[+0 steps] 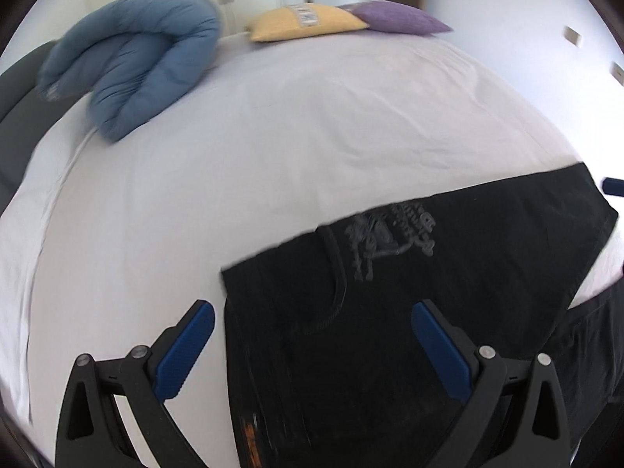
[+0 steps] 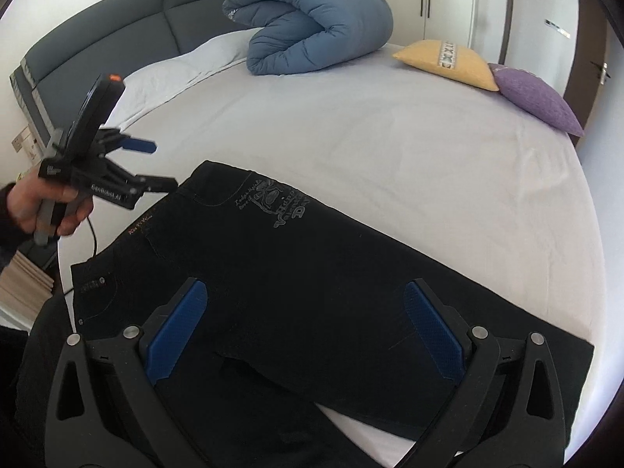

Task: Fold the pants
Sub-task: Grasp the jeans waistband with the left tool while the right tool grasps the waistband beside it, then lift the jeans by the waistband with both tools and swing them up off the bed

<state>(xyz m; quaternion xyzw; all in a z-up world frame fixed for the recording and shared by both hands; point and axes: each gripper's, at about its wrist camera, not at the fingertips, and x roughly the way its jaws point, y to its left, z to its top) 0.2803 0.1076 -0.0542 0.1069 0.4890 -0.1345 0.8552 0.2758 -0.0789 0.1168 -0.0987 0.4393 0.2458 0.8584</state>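
Both my grippers are over the bed [image 2: 390, 148] rn, neither holding anything. The pants [image 2: 312, 273] are black, lying flat on the white sheet near the close edge of the bed, w/ a grey printed graphic [image 2: 275, 204] on the upper part and a bit of orange stitching by the waist. In the right cam one corner hangs off the near edge.

Left gripper [image 1: 312, 347]: jaws spread wide apart, blue pads [image 1: 183, 351] both visible, nothing between them but the pants below. It's hovering at the waist end, one finger over bare sheet and the other over the fabric. Left cam is kinda blurry so can't say if it's touching the cloth. From the right cam I can see that same gripper [image 2: 156, 163] w/ a hand [image 2: 43, 206] on the grip, fingertips just beside the waist corner of the pants.

Right gripper [image 2: 308, 331]: also wide open, sitting above the leg part of the pants, nothing clamped.

Rest of the bed: rolled blue duvet [image 2: 316, 27] up by the grey headboard [image 2: 128, 23], yellow pillow [image 2: 448, 62] and purple pillow [image 2: 538, 101] touching each other at the far side, well apart from the pants.
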